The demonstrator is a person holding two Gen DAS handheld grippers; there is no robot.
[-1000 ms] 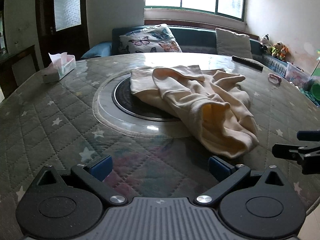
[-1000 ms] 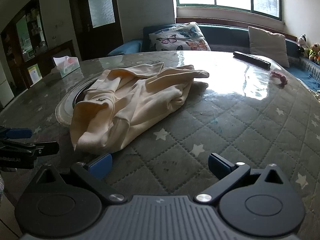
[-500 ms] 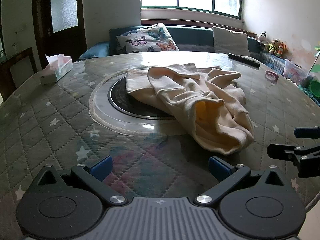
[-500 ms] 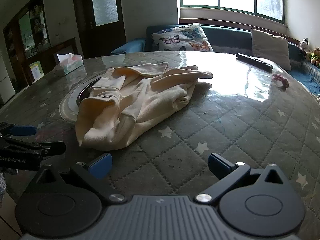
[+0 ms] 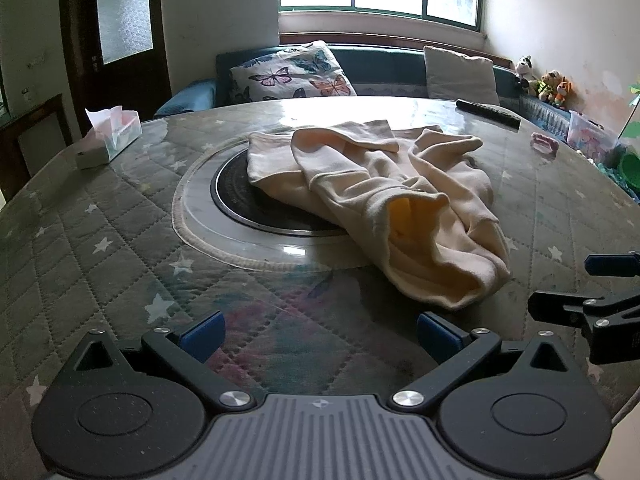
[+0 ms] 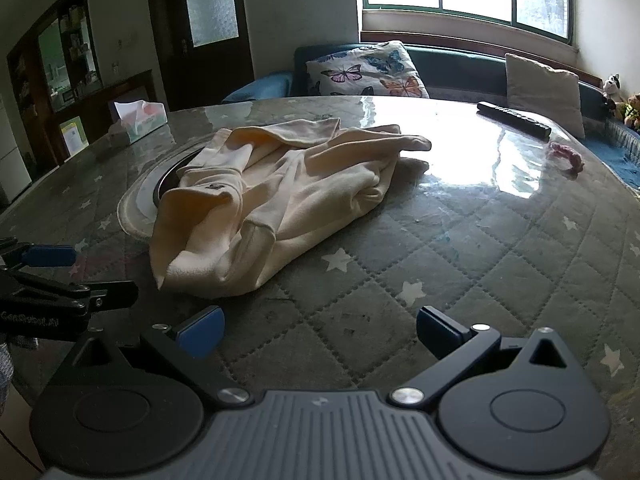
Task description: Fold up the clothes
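Sweatshirt [image 5: 384,204], cream and crumpled, lies at table [image 5: 100,248] centre, partly over the inset hotplate [image 5: 240,196]. My left gripper [image 5: 320,330] and right gripper [image 6: 320,330] hover spread and empty; best I pinch the near hem at twelve o'clock, one corner each.

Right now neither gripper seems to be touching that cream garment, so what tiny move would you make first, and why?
Probably ease the left gripper forward to the garment's near hem. Both it and the right gripper are open and hold nothing, the crumpled cream garment lies bunched across the table's round inset, and that hem is the closest edge to pinch before spreading it flat.
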